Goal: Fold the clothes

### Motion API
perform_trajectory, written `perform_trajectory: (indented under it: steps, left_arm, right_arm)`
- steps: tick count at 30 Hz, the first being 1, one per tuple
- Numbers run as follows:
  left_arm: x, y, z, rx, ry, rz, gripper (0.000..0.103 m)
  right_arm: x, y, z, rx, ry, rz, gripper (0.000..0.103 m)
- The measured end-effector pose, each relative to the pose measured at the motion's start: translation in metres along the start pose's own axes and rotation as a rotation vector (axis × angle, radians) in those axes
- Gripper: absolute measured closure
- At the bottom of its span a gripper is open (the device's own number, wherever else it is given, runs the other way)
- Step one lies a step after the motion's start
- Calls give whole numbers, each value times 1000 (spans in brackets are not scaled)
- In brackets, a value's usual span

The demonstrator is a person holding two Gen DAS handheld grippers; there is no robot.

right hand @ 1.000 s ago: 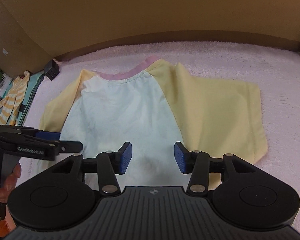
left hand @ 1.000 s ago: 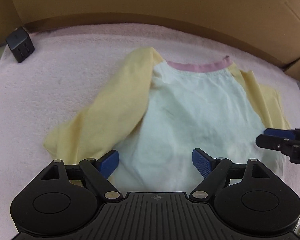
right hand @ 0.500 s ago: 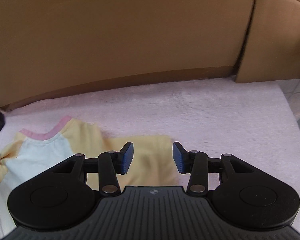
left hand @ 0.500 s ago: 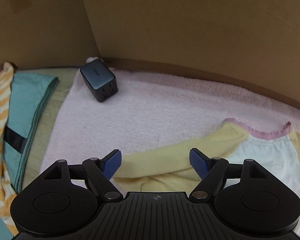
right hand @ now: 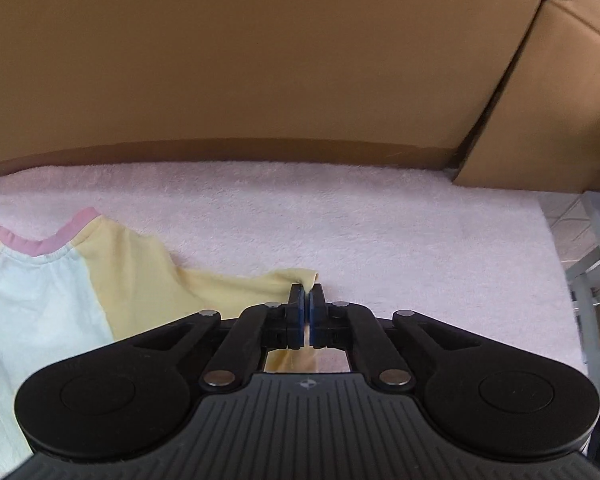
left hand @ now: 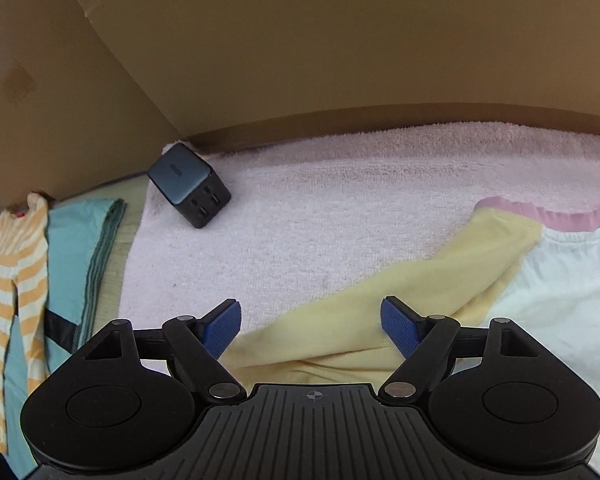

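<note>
Right hand-held gripper [right hand: 305, 300] just pinched the right sleeve [right hand: 236, 284] by its tip — thin bite may slip when pulled; left hand-held gripper [left hand: 311, 320] stands apart over the left sleeve [left hand: 420, 280], unheld.

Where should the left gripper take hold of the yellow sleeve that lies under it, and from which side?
Best near the sleeve's outer end, at the cuff. The yellow sleeve lies flat on the pink towel, slanting down from the pink collar to pass between the open left gripper fingers. So come from above, straddle its width, and pinch an edge fold, probably as the right gripper has pinched the other sleeve.
</note>
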State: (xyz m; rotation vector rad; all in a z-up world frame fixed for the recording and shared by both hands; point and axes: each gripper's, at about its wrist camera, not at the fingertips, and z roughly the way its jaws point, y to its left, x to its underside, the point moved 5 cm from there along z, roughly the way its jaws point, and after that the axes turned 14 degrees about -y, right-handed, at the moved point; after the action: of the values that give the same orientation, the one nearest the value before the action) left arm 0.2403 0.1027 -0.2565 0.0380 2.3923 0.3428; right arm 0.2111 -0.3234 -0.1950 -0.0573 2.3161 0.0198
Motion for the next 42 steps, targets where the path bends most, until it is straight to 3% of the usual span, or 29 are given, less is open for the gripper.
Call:
perform_trajectory:
  steps: [5,7,8,9,10,13,19,22,25,28,29,32,36,38,41,42]
  left_arm:
    - [-6,14,7,-86,-19,-52,17]
    - [-5,22,10,-102,-1,-76,17]
    - [-5,26,9,-107,3,-87,18]
    - [-5,31,7,-113,-3,-95,18]
    - [-5,35,4,-114,-8,-102,18]
    - [-7,34,-8,-64,-38,-75,18]
    - [-11,-22,-35,129,-148,119,17]
    - [-9,-48,-30,241,-134,111,17]
    - [-8,-74,-14,294,-83,104,17]
    - [-7,-86,2,251,-66,145,18]
    - [-9,-82,7,221,-73,145,13]
    - [-22,-58,22,125,-78,94,12]
    - [-38,-26,32,-79,-101,120,14]
    - [-42,-16,27,-64,-102,82,14]
    - [-46,-21,3,44,-127,46,14]
    - [-46,-27,-8,79,-143,59,14]
  right_arm:
    - [10,-23,2,78,15,42,101]
    - [13,-25,5,89,16,71,95]
    - [13,-26,2,114,10,78,87]
    - [13,-28,-1,143,5,84,66]
    - [12,-30,-4,171,-1,89,53]
    - [4,-23,-21,136,-64,109,56]
    - [-24,24,-46,44,-195,21,58]
    - [-30,48,-47,-54,-197,-9,57]
    - [-25,70,-35,-170,-130,-21,56]
    - [-15,87,-18,-228,-52,-43,56]
    - [-11,87,-10,-212,-22,-56,56]
    - [-1,73,-1,-89,-15,-81,56]
    - [1,23,-2,66,-24,41,52]
    - [-3,9,-15,78,-63,107,52]
    - [-8,13,-31,-23,-82,150,52]
    - [-8,12,-34,-19,-78,141,51]
